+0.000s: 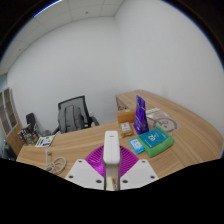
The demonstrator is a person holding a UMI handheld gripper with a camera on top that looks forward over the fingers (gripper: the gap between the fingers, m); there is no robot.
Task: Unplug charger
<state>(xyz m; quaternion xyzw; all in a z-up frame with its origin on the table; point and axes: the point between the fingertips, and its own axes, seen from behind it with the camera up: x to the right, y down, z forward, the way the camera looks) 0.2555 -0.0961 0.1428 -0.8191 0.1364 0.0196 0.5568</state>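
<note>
Between my claw's [112, 168] fingers, clamped, sits the white charger [112, 152], its lower end hidden; beyond it, desk [85, 150] clutter is unclear.

We see a pale wooden L-shaped desk [190, 128] running beneath plain white walls [90, 50]. Behind its far side stands a black office chair with a high back [73, 112]. On the desk surface lies a flat green box [155, 141], with a blue box [152, 137] on top of it, and a tall purple package [143, 113] stands upright just behind them. A small blue-and-white box [135, 148] lies just beside the green one. A small cardboard-brown box [126, 128] sits near the purple package.
</note>
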